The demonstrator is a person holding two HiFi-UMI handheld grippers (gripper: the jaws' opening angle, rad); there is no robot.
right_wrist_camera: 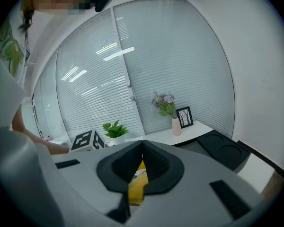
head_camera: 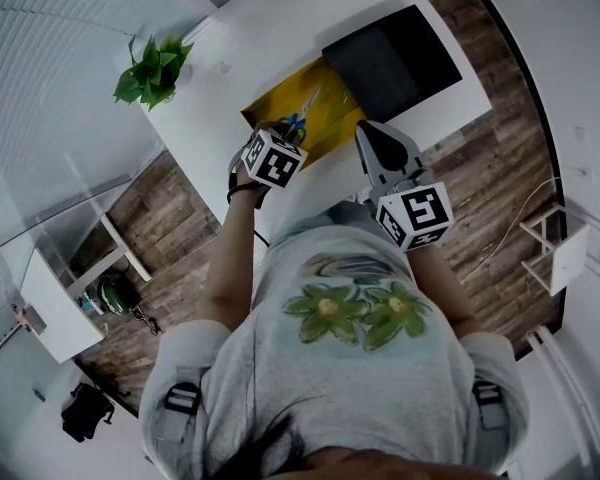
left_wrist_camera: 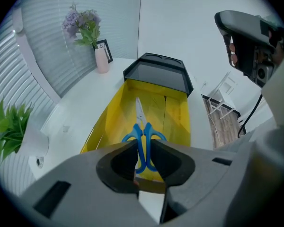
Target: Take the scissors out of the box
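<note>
- Left gripper (left_wrist_camera: 143,144) tips down over the near end of the yellow box (left_wrist_camera: 177,112), jaws spread, nothing pinched.
- The scissors (left_wrist_camera: 142,126) lie flat on the box floor, blue handles showing in the gap between those jaws, blades pointing to the far end.
- Right gripper (right_wrist_camera: 142,145) hangs just beside the box, jaws pressed together and empty.
- The black lid (left_wrist_camera: 158,72) rests at the box's far end on the white table (left_wrist_camera: 85,103).
</note>
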